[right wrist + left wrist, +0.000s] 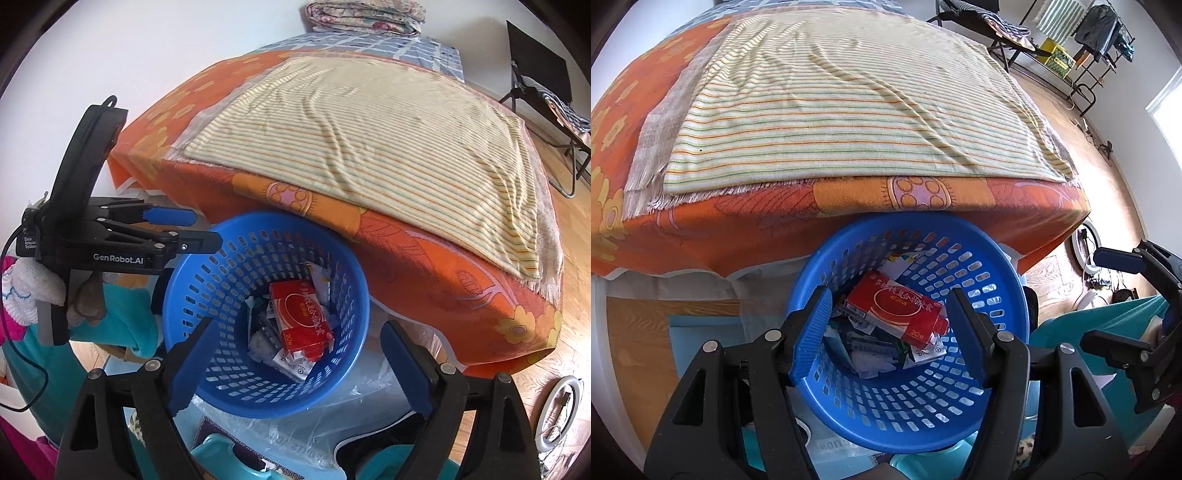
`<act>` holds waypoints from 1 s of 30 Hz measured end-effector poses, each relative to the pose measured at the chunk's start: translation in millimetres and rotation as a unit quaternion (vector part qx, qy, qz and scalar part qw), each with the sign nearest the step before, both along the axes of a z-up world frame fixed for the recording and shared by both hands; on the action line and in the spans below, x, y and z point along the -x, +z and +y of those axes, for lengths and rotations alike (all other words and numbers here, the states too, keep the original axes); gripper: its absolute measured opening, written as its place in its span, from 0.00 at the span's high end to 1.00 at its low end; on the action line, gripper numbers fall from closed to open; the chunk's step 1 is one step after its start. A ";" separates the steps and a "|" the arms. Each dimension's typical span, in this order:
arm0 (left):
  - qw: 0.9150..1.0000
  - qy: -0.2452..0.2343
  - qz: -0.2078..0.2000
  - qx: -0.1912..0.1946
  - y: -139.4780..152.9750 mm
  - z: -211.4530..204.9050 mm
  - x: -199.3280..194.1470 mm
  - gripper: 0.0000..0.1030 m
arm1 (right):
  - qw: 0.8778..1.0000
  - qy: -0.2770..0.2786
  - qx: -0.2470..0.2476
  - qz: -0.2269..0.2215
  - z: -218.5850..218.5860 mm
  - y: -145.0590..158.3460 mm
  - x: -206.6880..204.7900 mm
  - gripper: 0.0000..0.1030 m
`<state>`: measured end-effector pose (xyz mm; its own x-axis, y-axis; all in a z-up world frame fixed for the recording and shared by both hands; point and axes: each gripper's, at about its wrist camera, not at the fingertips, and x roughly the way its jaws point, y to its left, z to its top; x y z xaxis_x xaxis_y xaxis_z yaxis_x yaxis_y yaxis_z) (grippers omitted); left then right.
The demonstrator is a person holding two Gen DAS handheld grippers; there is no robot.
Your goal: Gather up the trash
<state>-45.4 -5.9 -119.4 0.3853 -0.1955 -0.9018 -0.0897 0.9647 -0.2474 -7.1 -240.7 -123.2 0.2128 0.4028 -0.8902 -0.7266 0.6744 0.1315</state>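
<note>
A blue perforated basket (993, 266) stands on the floor against the bed's front edge; it also shows in the right wrist view (218, 295). Inside lie a red carton (897, 310) on top of several smaller wrappers and boxes; the red carton also shows in the right wrist view (301, 317). My left gripper (890, 332) is open and empty, right above the basket's mouth; it also shows from the side in the right wrist view (195, 229). My right gripper (295, 362) is open and empty over the basket's near rim; it shows at the right edge of the left wrist view (1126, 299).
A bed with an orange flowered cover (701, 229) and a striped yellow cloth (849, 103) fills the background. Clear plastic sheeting (373, 402) and teal items (218, 458) lie on the floor by the basket. A black rack (1067, 48) and a ring light (561, 413) stand on the wooden floor.
</note>
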 end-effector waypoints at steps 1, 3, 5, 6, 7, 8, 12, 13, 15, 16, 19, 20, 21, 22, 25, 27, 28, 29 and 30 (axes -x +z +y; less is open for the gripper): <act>1.000 0.000 0.001 0.001 0.7 0.0 -1.2 0.36 | 1.000 -0.003 0.001 -0.001 -0.4 0.7 -1.1 0.12; 1.000 0.003 0.001 0.004 2.8 0.2 -4.3 0.36 | 1.000 -0.009 0.002 -0.004 -1.1 2.1 -4.5 0.11; 1.000 0.005 -0.002 0.007 6.3 0.2 -7.4 0.36 | 1.000 -0.014 0.002 -0.007 -1.6 4.2 -7.4 0.10; 1.000 0.006 -0.004 0.008 8.2 0.5 -8.9 0.36 | 1.000 -0.017 0.003 -0.010 -1.6 5.7 -10.0 0.10; 1.000 0.007 -0.005 0.009 10.2 0.8 -10.8 0.36 | 1.000 -0.019 0.003 -0.012 -1.2 6.4 -11.7 0.10; 1.000 0.009 -0.007 0.010 13.0 1.5 -13.2 0.36 | 1.000 -0.023 0.004 -0.015 -1.2 8.0 -14.2 0.10; 1.000 0.021 -0.012 0.017 22.8 6.4 -22.5 0.35 | 0.999 -0.032 0.004 -0.023 0.1 13.8 -25.8 0.09; 0.999 0.024 -0.014 0.020 25.4 8.3 -24.8 0.36 | 0.999 -0.033 0.003 -0.026 0.2 15.3 -28.4 0.09; 0.999 0.031 -0.022 0.023 31.5 12.1 -29.7 0.35 | 0.999 -0.036 0.003 -0.032 0.9 19.1 -34.6 0.09; 0.999 0.033 -0.025 0.023 34.1 13.4 -31.5 0.35 | 0.999 -0.037 0.002 -0.036 1.5 21.5 -37.6 0.09; 0.998 0.039 -0.041 0.022 47.6 17.1 -40.6 0.35 | 0.998 -0.041 -0.001 -0.051 3.5 29.8 -47.5 0.09; 0.998 0.039 -0.048 0.019 52.9 17.9 -44.0 0.35 | 0.997 -0.044 -0.002 -0.057 4.2 33.4 -51.4 0.09; 0.998 0.040 -0.055 0.017 58.3 18.8 -47.8 0.35 | 0.997 -0.047 -0.004 -0.062 4.7 37.0 -55.0 0.09; 0.997 0.042 -0.062 0.016 63.2 19.7 -50.6 0.35 | 0.997 -0.049 -0.006 -0.066 5.1 40.8 -59.2 0.09; 0.995 0.051 -0.084 0.018 78.6 25.0 -61.4 0.32 | 0.995 -0.055 -0.017 -0.077 5.5 51.6 -71.6 0.09; 0.993 0.055 -0.103 0.018 89.9 27.1 -67.9 0.28 | 0.994 -0.060 -0.026 -0.087 5.4 59.8 -80.4 0.09; 0.992 0.055 -0.112 0.016 95.1 27.8 -70.5 0.28 | 0.993 -0.063 -0.031 -0.091 5.9 64.6 -85.3 0.09; 0.991 0.055 -0.121 0.011 101.4 27.7 -73.9 0.28 | 0.993 -0.064 -0.036 -0.095 6.1 68.7 -89.5 0.09; 0.990 0.055 -0.129 0.008 106.9 28.2 -76.4 0.27 | 0.992 -0.067 -0.042 -0.100 6.3 74.5 -95.4 0.09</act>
<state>30.9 22.4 -12.5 0.6221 -0.1536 -0.7677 -0.1257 0.9483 -0.2915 88.4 -234.4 -48.7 0.4378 0.4299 -0.7896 -0.6482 0.7596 0.0541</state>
